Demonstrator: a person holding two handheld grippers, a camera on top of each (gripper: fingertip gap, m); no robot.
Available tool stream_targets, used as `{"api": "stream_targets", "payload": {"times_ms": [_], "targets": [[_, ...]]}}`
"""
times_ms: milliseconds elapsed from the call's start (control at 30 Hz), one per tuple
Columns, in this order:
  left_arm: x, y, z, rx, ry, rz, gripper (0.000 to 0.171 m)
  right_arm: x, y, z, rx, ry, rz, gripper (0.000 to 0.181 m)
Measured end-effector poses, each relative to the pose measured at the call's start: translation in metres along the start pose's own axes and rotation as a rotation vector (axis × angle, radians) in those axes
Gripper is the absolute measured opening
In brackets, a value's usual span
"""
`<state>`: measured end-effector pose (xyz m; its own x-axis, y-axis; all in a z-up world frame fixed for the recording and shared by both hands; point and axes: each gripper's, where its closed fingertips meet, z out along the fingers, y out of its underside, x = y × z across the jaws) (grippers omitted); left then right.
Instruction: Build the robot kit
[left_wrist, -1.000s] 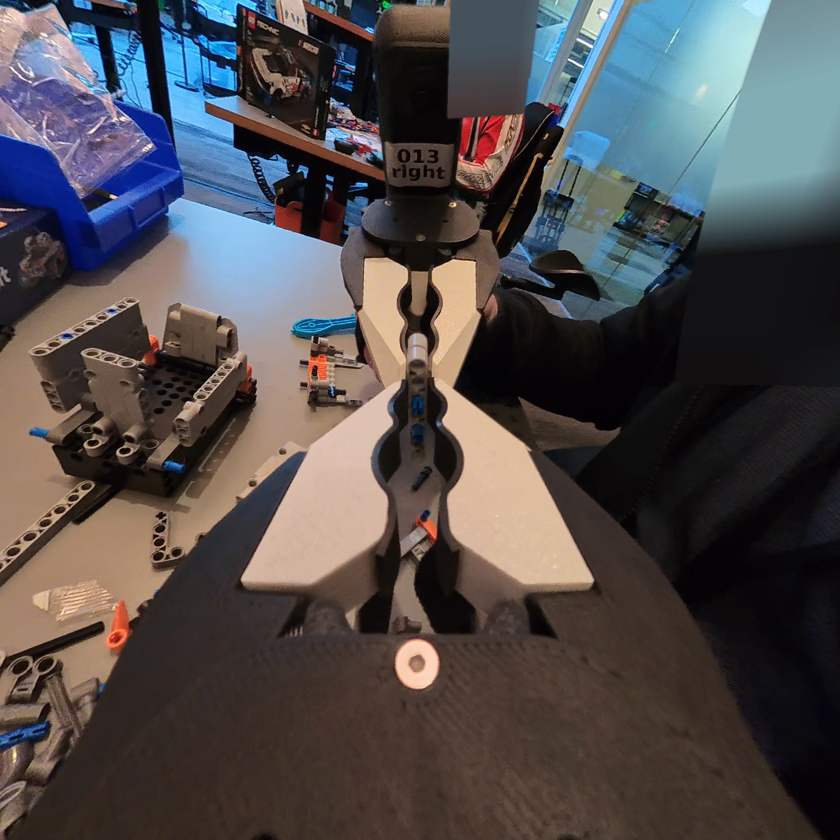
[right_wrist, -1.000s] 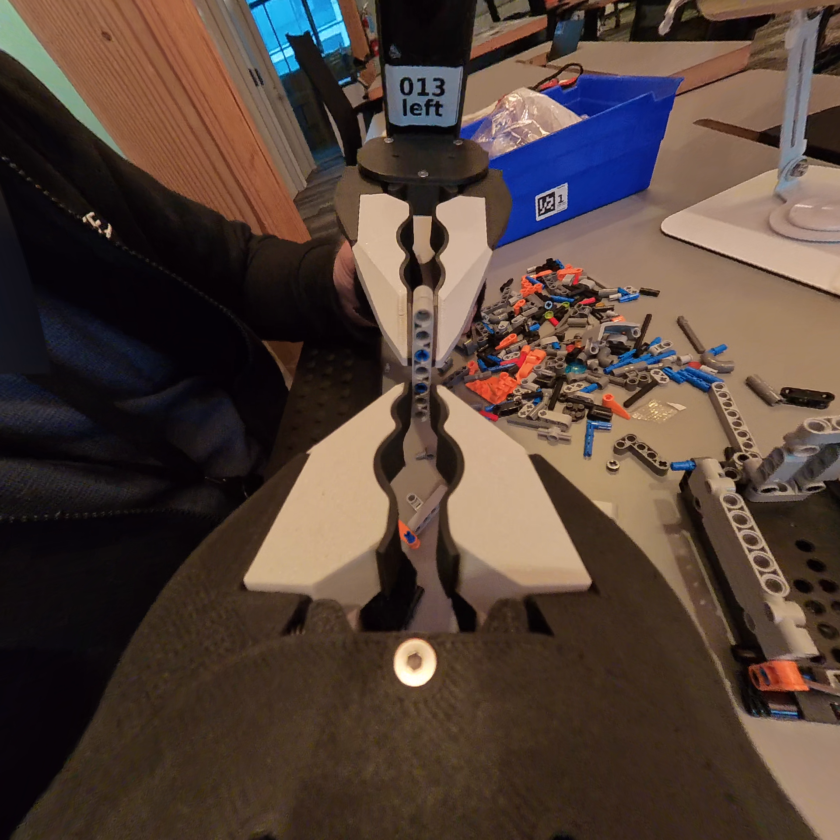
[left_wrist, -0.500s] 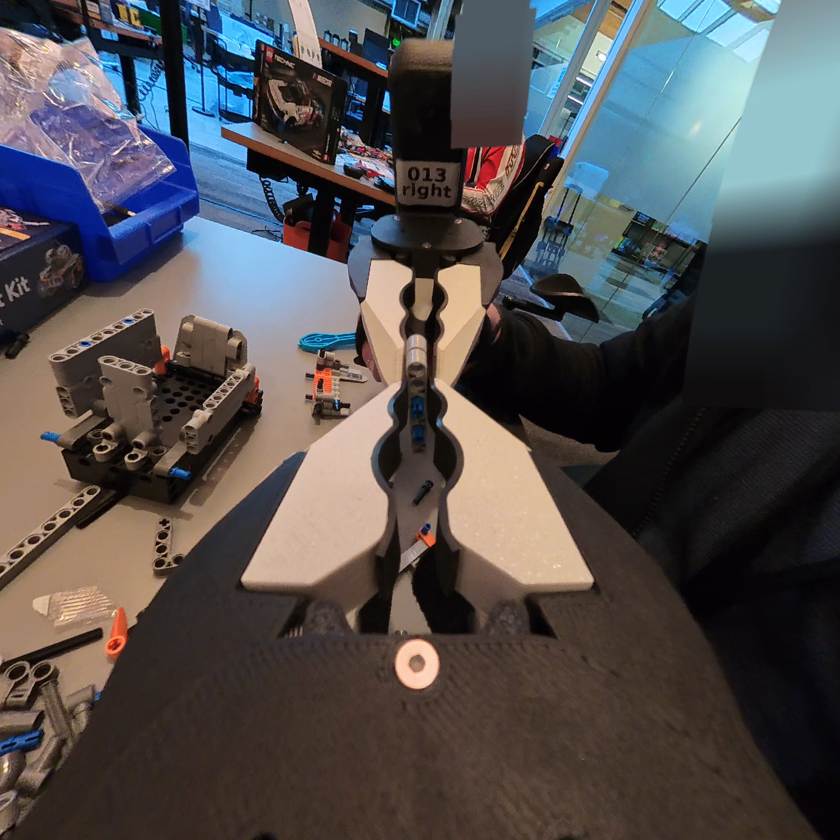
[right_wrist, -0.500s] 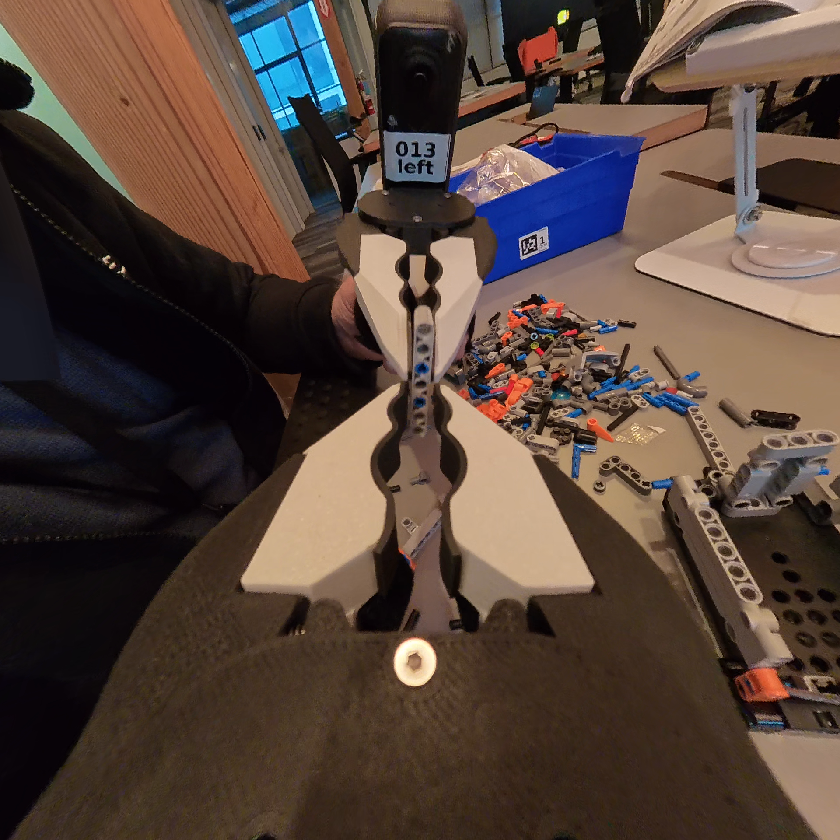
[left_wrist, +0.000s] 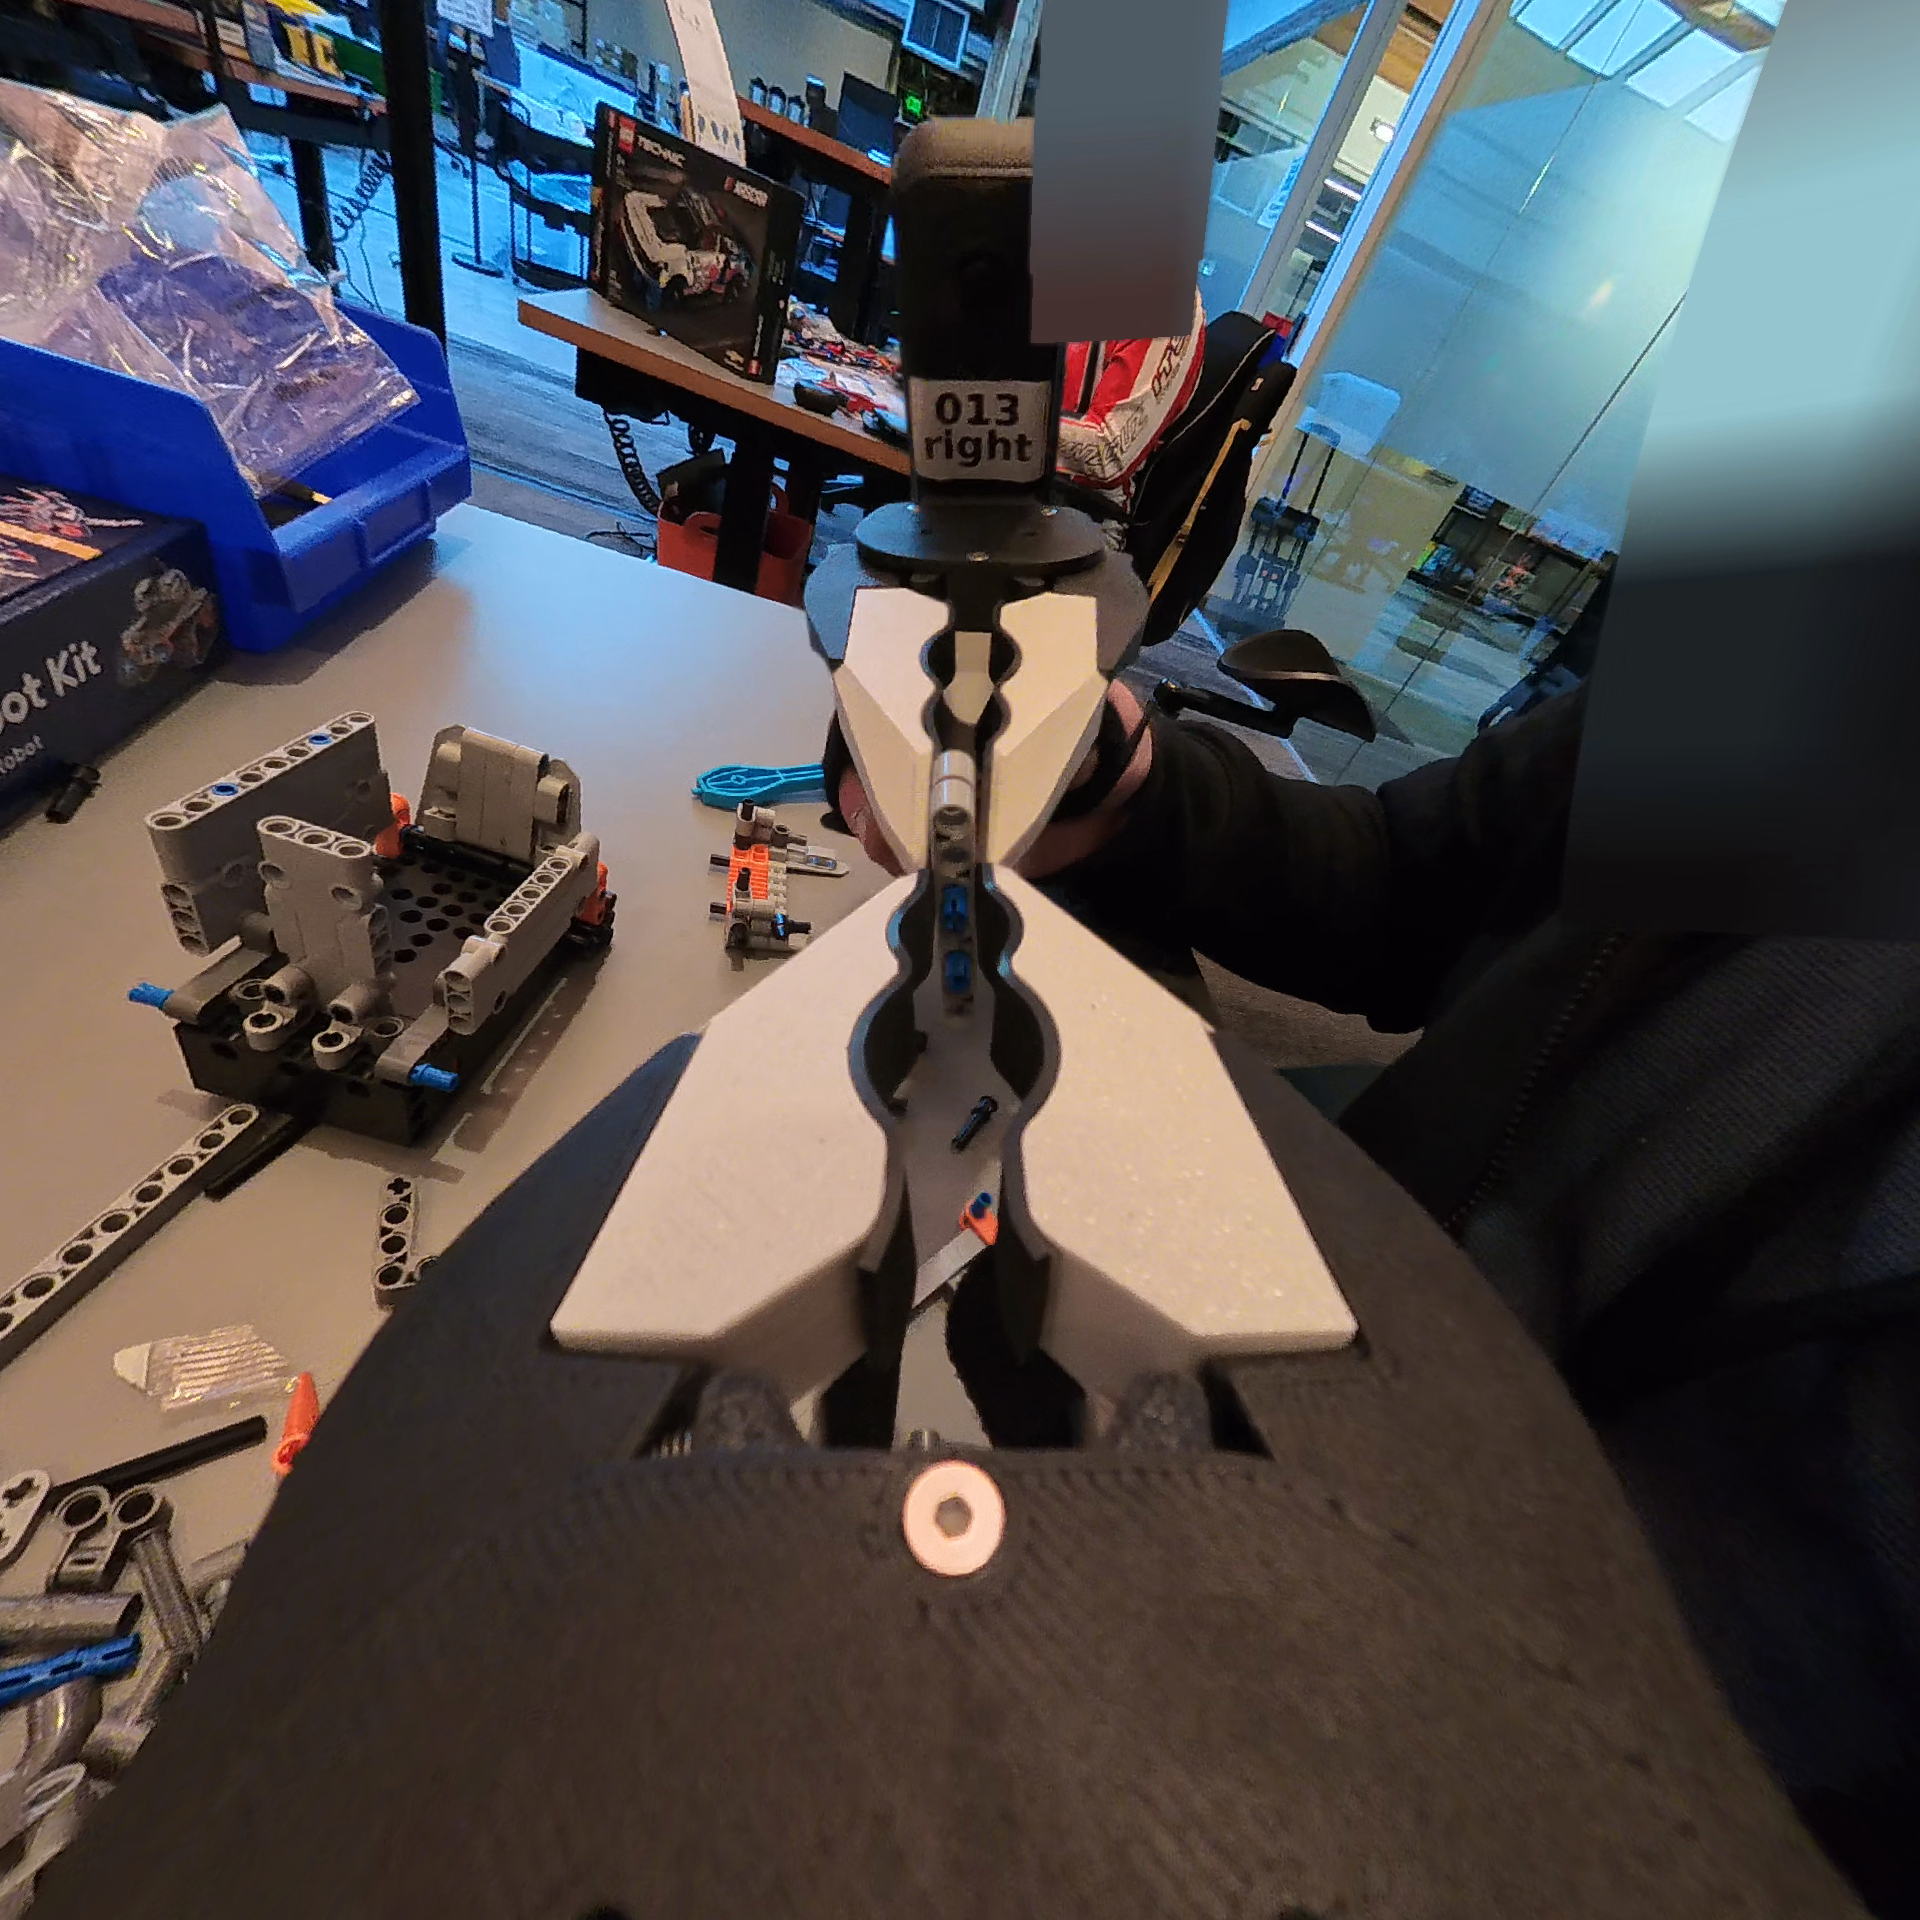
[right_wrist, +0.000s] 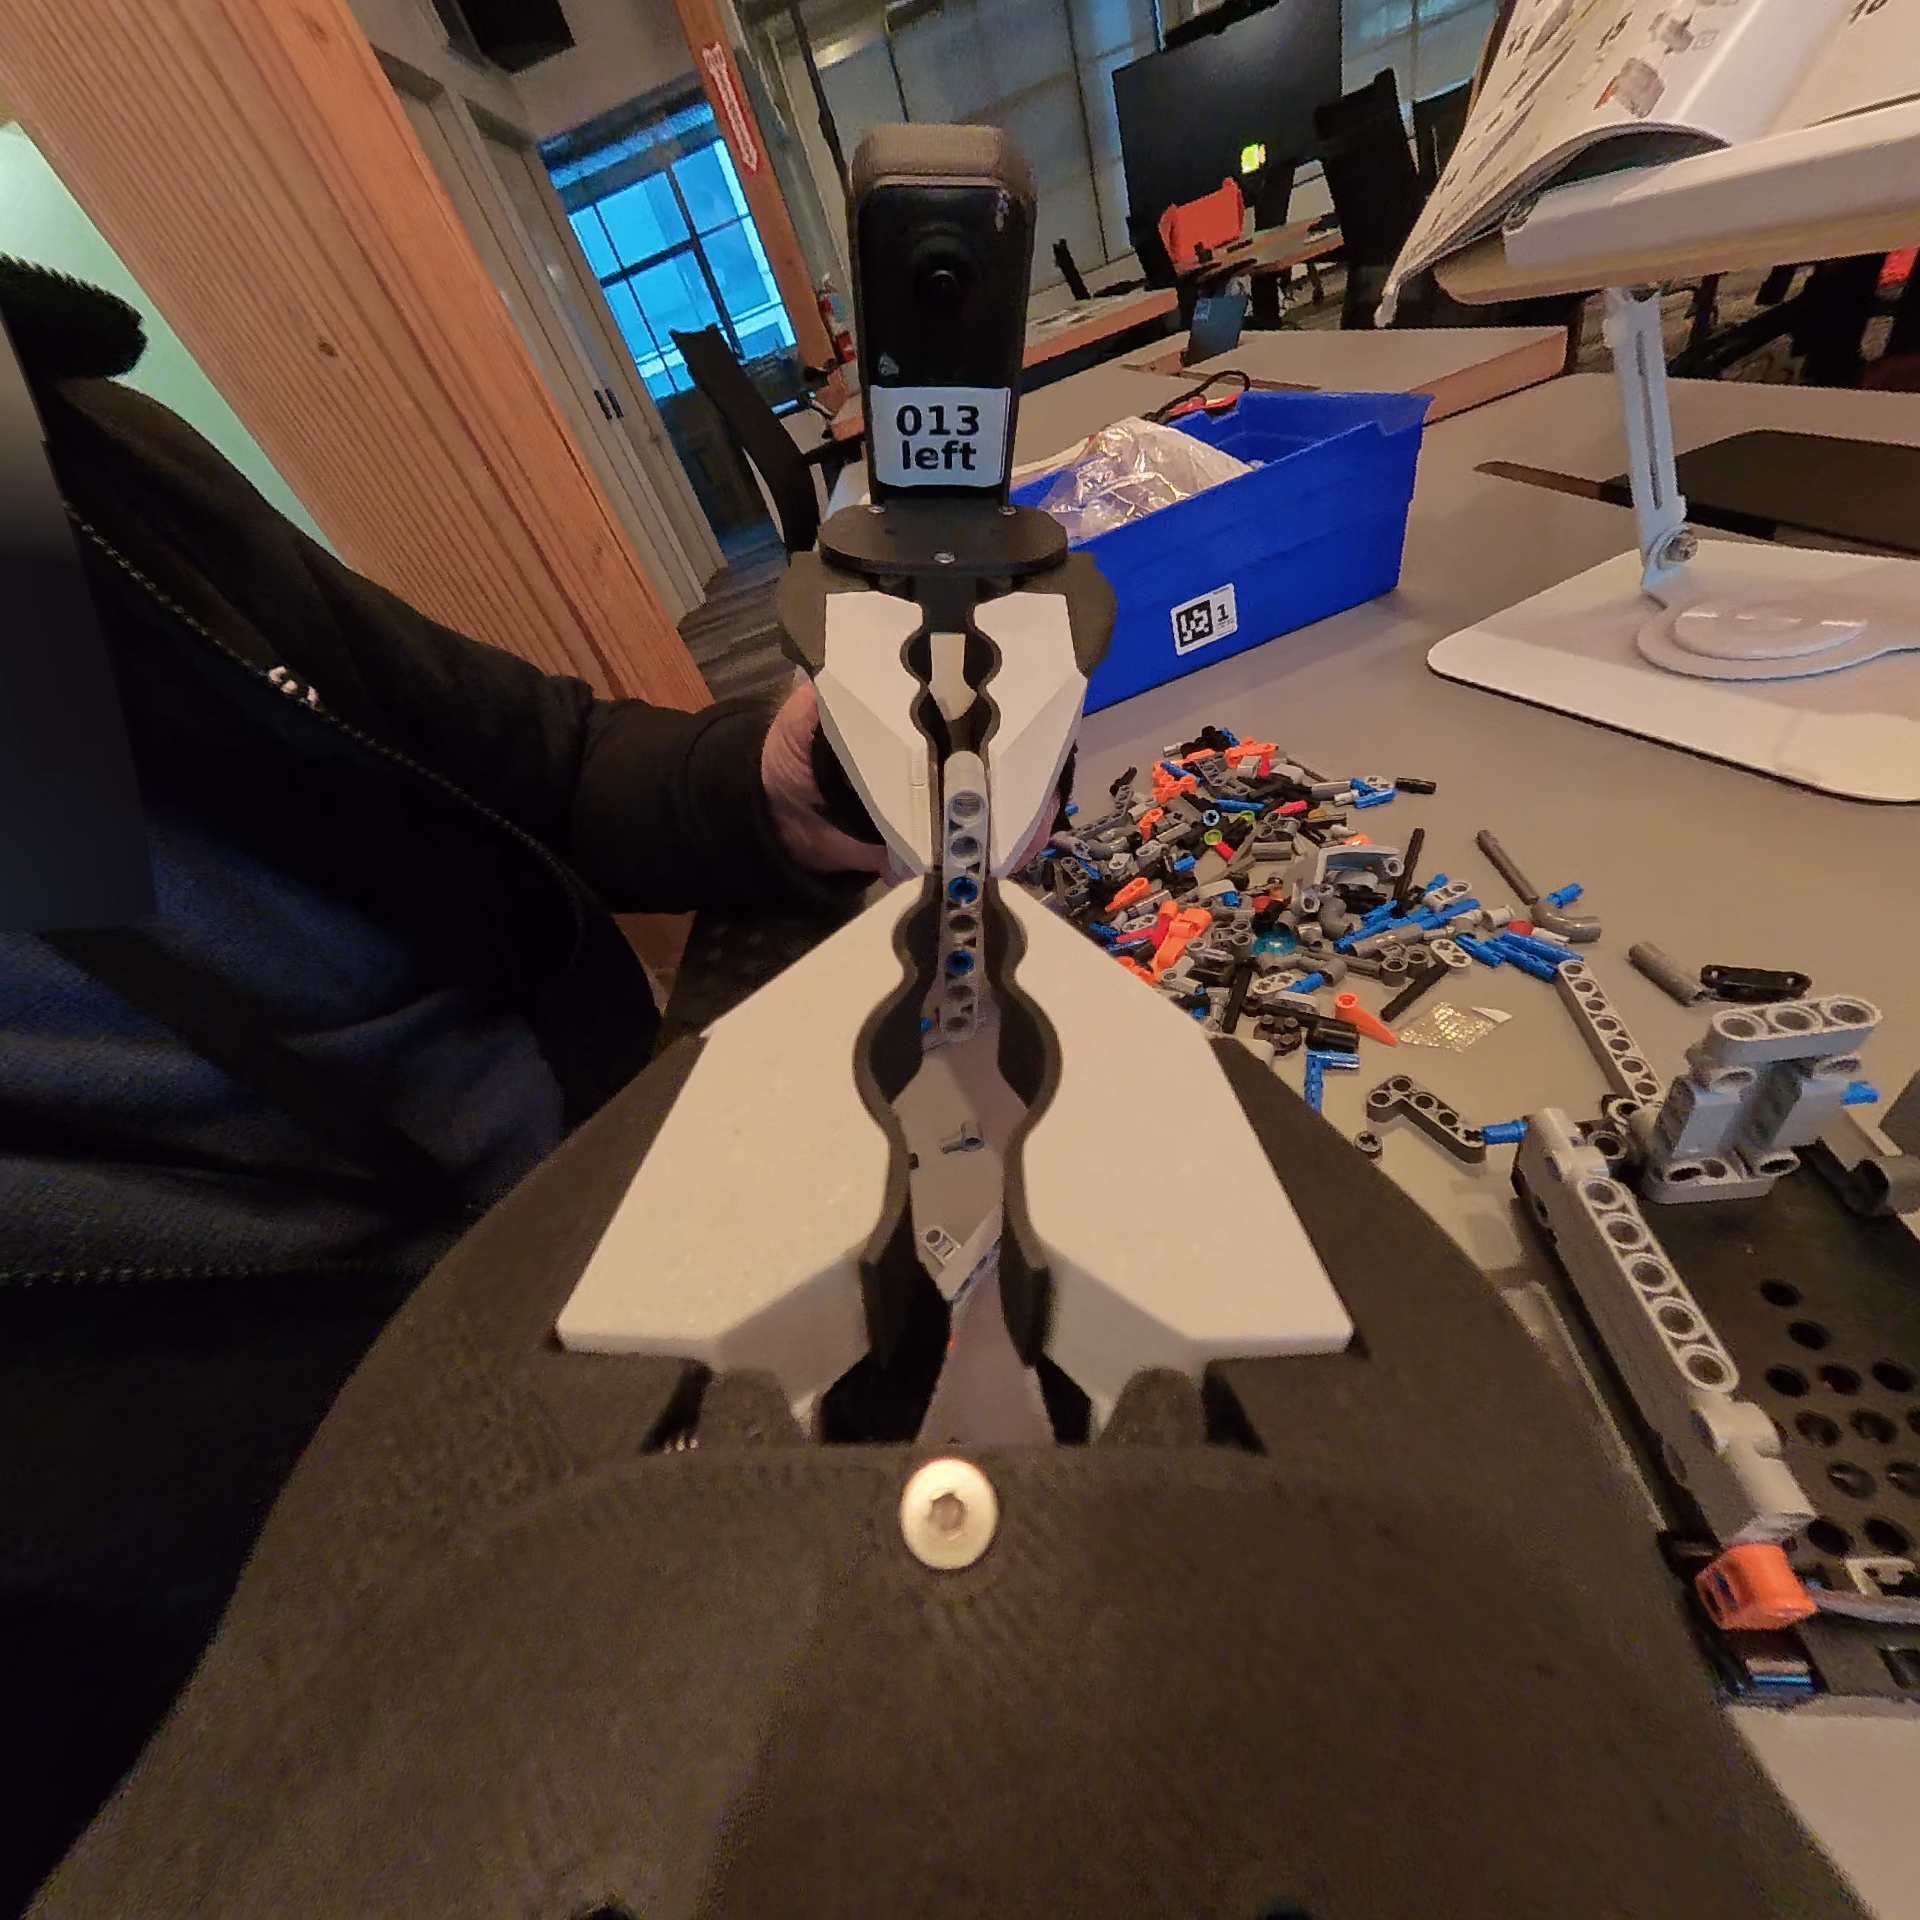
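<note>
Both my grippers clamp one grey holed beam between them, nose to nose, above the table edge

My left gripper (left_wrist: 954, 894) pinches one end of the grey beam (left_wrist: 954, 914), my right gripper (right_wrist: 958, 894) pinches the other, tips almost meeting; I judge the double grip steadies the beam with its blue pins (right_wrist: 958, 886) in mid-air; the grey table (left_wrist: 582, 665) carries a half-built black-and-grey frame (left_wrist: 384, 935) to one side, a heap of loose small parts (right_wrist: 1299, 914) near a blue bin (right_wrist: 1278, 582), and a stand holding an open booklet (right_wrist: 1662, 125)
</note>
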<state>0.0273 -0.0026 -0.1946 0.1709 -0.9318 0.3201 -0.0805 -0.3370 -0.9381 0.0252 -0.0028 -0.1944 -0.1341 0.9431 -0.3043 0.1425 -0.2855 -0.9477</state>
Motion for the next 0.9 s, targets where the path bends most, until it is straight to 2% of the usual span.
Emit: {"api": "stream_targets", "payload": {"times_ms": [167,300,533,700,900], "targets": [[0.001,0.002,0.002,-0.004,0.039,-0.052,0.005,-0.001,0.002,0.000,-0.028,0.011,-0.021,0.005],[0.005,-0.003,0.001,-0.005,0.001,0.022,0.005,-0.005,-0.004,0.000,-0.006,0.008,-0.043,0.004],[0.015,-0.011,0.000,0.063,0.021,-0.009,0.004,-0.014,-0.009,-0.004,0.039,-0.015,-0.069,0.004],[0.017,-0.011,0.001,0.057,0.017,0.006,0.004,-0.016,-0.008,-0.006,0.039,-0.013,-0.091,0.004],[0.012,-0.008,0.000,0.054,0.023,-0.032,0.005,-0.011,-0.006,-0.004,0.039,-0.012,-0.040,0.005]]}}
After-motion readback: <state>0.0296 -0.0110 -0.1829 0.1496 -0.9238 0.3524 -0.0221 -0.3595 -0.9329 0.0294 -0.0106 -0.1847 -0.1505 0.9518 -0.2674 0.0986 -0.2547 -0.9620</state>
